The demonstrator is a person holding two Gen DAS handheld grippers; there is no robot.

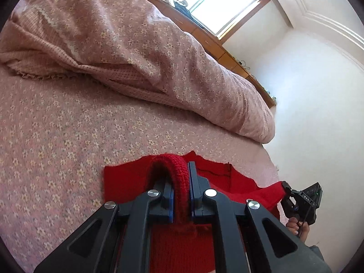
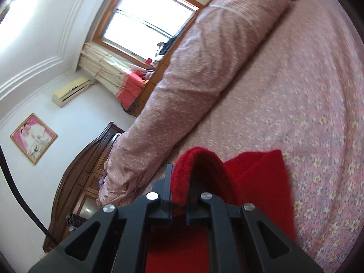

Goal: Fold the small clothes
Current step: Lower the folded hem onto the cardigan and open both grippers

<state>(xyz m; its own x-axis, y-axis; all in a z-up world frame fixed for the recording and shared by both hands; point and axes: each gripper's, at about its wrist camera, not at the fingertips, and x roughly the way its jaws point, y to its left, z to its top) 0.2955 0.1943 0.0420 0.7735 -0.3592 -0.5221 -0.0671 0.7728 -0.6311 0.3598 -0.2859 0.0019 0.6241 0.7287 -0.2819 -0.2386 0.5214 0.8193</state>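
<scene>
A small red knit garment (image 1: 127, 182) lies on the pink flowered bed sheet (image 1: 56, 136). My left gripper (image 1: 182, 173) is shut on a thick ribbed fold of it, which arches over the left finger. My right gripper (image 2: 180, 175) is shut on another ribbed edge of the red garment (image 2: 261, 177), which drapes over the right finger. The right gripper also shows in the left wrist view (image 1: 302, 202), at the garment's far right end, held by a hand. The garment hangs between the two grippers, lifted off the sheet at both held ends.
A rolled pink quilt (image 1: 159, 52) lies along the far side of the bed (image 2: 204, 68). Behind it are a wooden window ledge (image 1: 204, 31), a window (image 2: 145, 25), a dark wooden headboard (image 2: 91, 159) and white walls.
</scene>
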